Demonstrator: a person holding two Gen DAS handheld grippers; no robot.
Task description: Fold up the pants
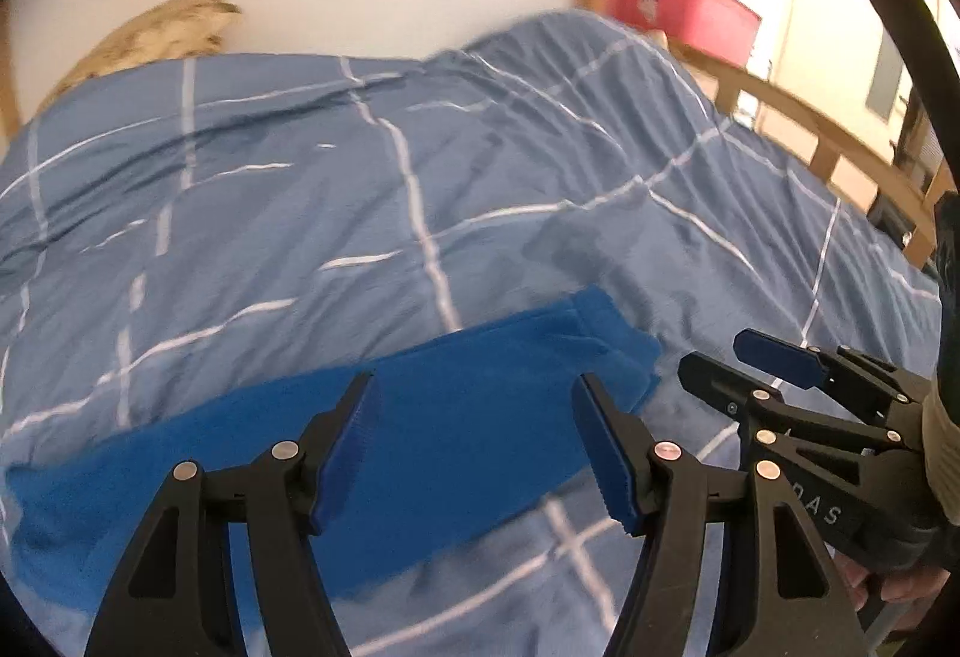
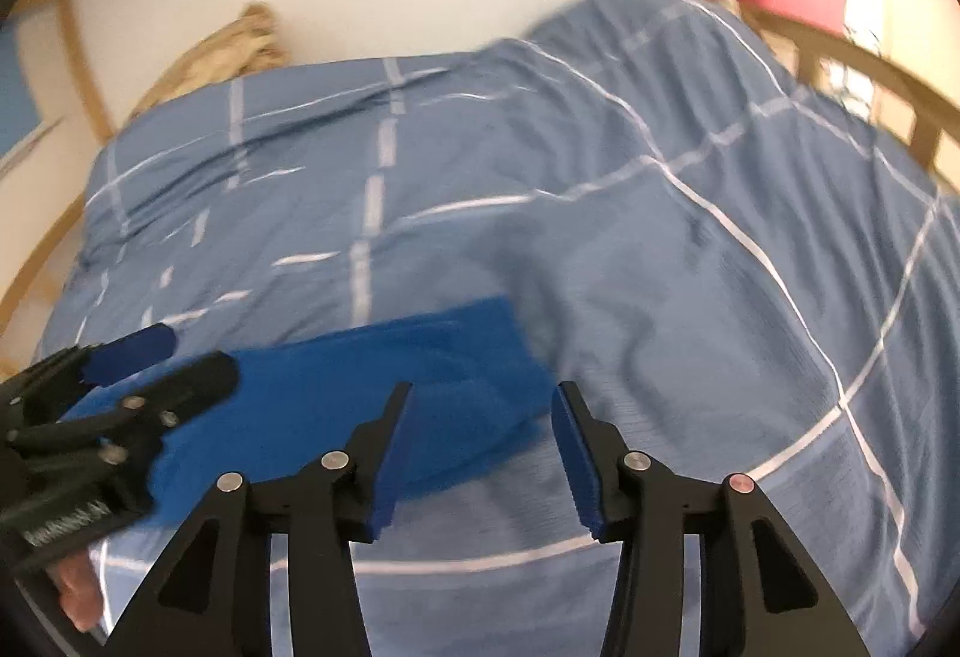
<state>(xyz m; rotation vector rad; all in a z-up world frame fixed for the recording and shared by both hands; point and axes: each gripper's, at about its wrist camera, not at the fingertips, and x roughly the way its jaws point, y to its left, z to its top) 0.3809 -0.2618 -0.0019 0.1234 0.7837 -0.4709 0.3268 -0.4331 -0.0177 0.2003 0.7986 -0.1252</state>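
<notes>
Left tongs (image 1: 477, 447): nearest the left wrist camera, hanging above the pants; jaws spread apart, released, nothing between the blue ribbed pads.
Right tongs (image 2: 483, 456): nearest the right wrist camera, above the right end of the pants; jaws parted, released, gripping nothing.
Right tongs seen from the left (image 1: 774, 375): just right of the pants' end, over the duvet; a hand (image 1: 900, 588) holds the handle.
Left tongs seen from the right (image 2: 156, 363): over the left part of the pants; a fingertip (image 2: 75, 600) shows under the handle.
Writing: pale letters on the right tongs' black body read "DAS" in part; the rest is cut off. A pale label on the left tongs' body is too blurred to read.
Pants (image 1: 360, 429): bright blue, folded into a long flat band lying on the bed, directly under both tongs, touching neither.
Duvet (image 1: 420, 177): blue-grey with thin white grid lines, wrinkled, under the pants and spreading away beyond them.
Beige cloth (image 1: 156, 36): beyond the pants, at the duvet's far left edge against the white wall.
Bed rail (image 1: 798, 117): light wood, beyond the pants to the right.
Red bin (image 1: 678, 6): farthest from the pants, past the rail; a pale mark on its side is unreadable.
</notes>
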